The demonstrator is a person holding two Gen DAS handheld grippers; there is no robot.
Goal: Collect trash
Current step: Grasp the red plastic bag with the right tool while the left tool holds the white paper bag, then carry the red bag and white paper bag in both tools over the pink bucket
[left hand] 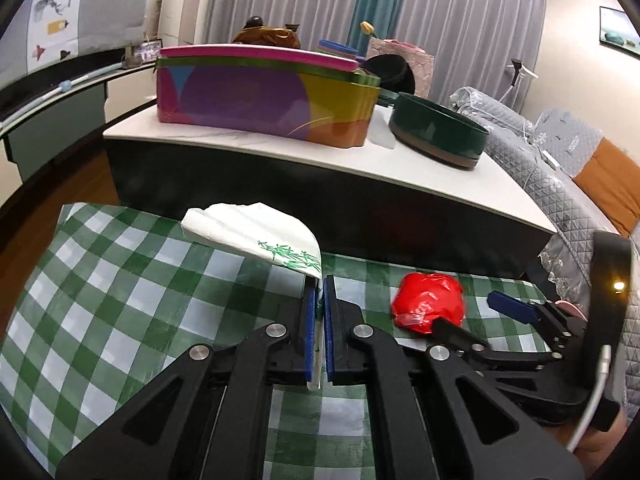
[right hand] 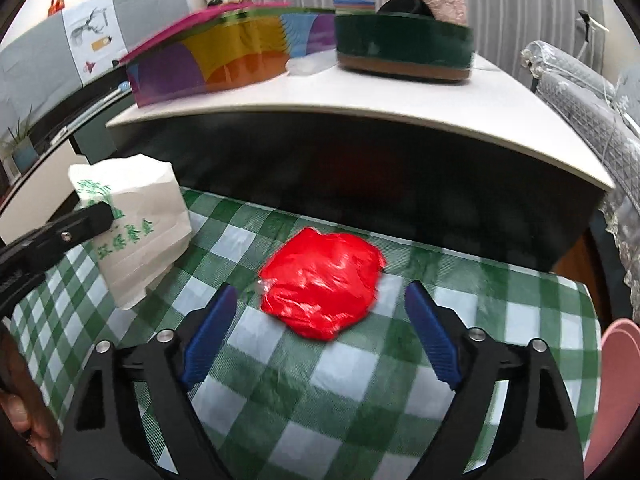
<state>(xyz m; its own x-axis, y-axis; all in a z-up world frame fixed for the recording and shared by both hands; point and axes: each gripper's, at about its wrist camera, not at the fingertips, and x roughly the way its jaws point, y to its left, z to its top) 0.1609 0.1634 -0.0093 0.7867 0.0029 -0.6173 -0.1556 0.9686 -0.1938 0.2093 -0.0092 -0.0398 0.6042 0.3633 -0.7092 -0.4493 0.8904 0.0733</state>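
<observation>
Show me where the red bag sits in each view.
Left wrist: red bag lower right, on the checked cloth, beside the right gripper.
Right wrist: red bag centre, between the open gripper's fingers.
Shared landmark: white paper bag, left of it in both.

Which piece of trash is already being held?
The white paper bag with green print, pinched by the left gripper; the red crumpled wrapper lies free on the checked cloth.

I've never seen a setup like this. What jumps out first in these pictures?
A crumpled red plastic wrapper lies on the green checked cloth, right ahead of the open right gripper. The left gripper is pinched shut on a white paper bag with green print. Behind, a bright multicoloured box sits on a white table.
</observation>
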